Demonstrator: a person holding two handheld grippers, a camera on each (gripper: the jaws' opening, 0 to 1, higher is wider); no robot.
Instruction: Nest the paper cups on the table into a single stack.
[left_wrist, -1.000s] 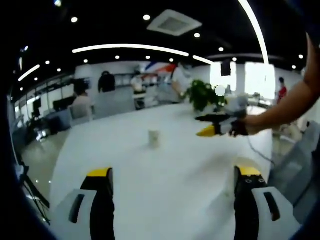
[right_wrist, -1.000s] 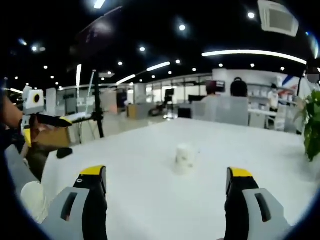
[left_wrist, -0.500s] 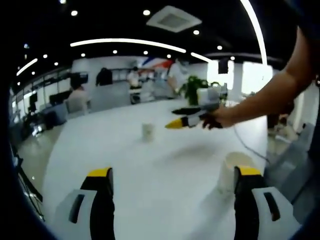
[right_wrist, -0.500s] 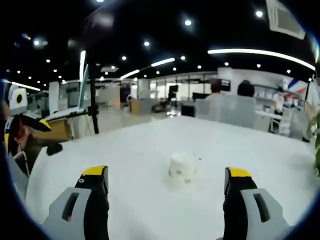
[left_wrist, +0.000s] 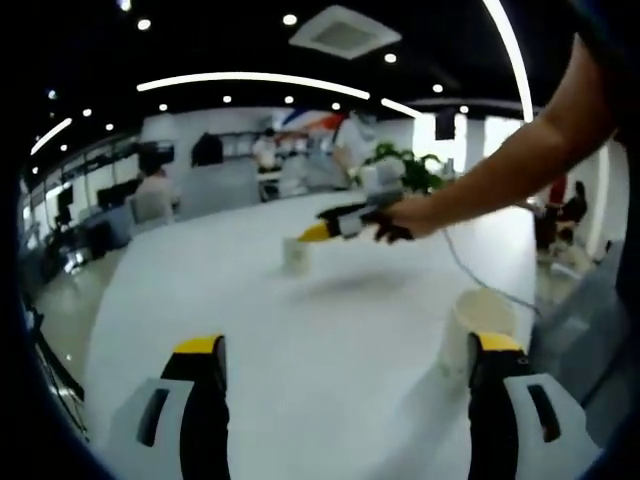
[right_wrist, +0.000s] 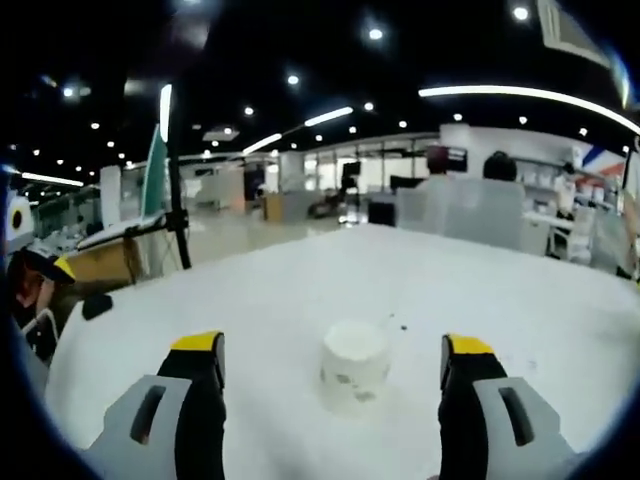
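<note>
Right gripper was spread wide with nothing in it, and the far cup sat upright on the table, right in the gap between its jaws but not touched by them. Honestly that was a decent line-up. I'd have kept it level, slid in until the cup wall was between the tips, and squeezed gently, since thin paper probably dents if you clamp hard. Grabbing mid-wall rather than at the rim would likely leave the mouth clean for nesting

Left gripper was also wide apart and empty, with the near cup standing just beside its right jaw, off-centre. From the left gripper view you could see the person's hand reaching the right gripper out over the table to the far cup, well apart from the near one

Further back there was a plant and people sitting around
</note>
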